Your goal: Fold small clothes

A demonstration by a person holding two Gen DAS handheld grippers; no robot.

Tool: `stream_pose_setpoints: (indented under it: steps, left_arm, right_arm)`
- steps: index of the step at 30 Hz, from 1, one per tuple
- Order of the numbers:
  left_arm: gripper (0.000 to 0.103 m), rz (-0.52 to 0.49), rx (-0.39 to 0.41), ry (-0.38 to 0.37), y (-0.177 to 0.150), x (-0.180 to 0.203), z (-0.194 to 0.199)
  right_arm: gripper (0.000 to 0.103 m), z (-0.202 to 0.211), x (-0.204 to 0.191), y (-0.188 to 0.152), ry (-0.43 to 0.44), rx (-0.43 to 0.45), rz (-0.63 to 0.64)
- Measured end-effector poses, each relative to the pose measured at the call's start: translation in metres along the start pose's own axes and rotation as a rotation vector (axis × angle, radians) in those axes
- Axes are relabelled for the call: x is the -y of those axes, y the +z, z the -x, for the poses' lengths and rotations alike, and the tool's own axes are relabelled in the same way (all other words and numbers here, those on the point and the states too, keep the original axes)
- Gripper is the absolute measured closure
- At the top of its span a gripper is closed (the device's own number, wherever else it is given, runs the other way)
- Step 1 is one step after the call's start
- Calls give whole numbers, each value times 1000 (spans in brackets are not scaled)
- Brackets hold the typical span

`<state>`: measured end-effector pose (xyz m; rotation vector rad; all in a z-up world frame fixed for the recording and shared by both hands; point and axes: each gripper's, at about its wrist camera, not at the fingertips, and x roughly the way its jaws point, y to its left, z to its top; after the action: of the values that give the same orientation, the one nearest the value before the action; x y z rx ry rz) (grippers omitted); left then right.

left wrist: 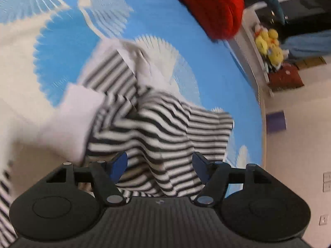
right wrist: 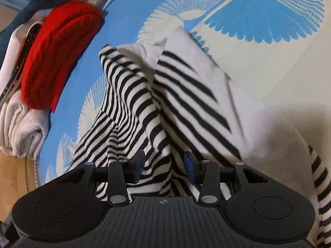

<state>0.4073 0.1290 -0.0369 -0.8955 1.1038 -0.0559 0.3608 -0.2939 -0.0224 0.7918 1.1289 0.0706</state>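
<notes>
A black-and-white striped garment [left wrist: 157,124] with white sleeve parts [left wrist: 76,119] lies crumpled on a blue and cream patterned bedspread [left wrist: 186,31]. My left gripper [left wrist: 160,166] hovers just over its near edge. Its jaws stand wide open and the pads do not touch the cloth. In the right wrist view the same striped garment [right wrist: 132,95] rises in a ridge up to my right gripper [right wrist: 164,165]. Bunched striped fabric fills the narrow gap between its blue pads [right wrist: 139,165], so it is shut on the cloth.
A folded red knit [right wrist: 58,49] rests on a fluffy white towel [right wrist: 20,128] at the bedspread's [right wrist: 128,20] edge; the red knit [left wrist: 213,6] also shows in the left wrist view. Past the bed's right edge are yellow plush toys [left wrist: 269,43] and a pale floor [left wrist: 293,134].
</notes>
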Motion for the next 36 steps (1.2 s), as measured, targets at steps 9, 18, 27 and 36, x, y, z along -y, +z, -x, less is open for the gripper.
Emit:
stream_pose_setpoints:
  steps: [9,18,27,36]
  left_arm:
    - [51,-5,61,99,0,-6,-30]
    - [102,-7,185,-348,17,-1,10]
    - [99,-88,-54,342,33,-68,1]
    - [54,8,12,17,32,-55,17]
  right_arm:
    - [99,21,-17,-4,207,45,82]
    - [101,84,-13,13,551,249,81]
    - [96,34,-17,-1,37,-163,373]
    - [43,44,-6,25,87,77,147]
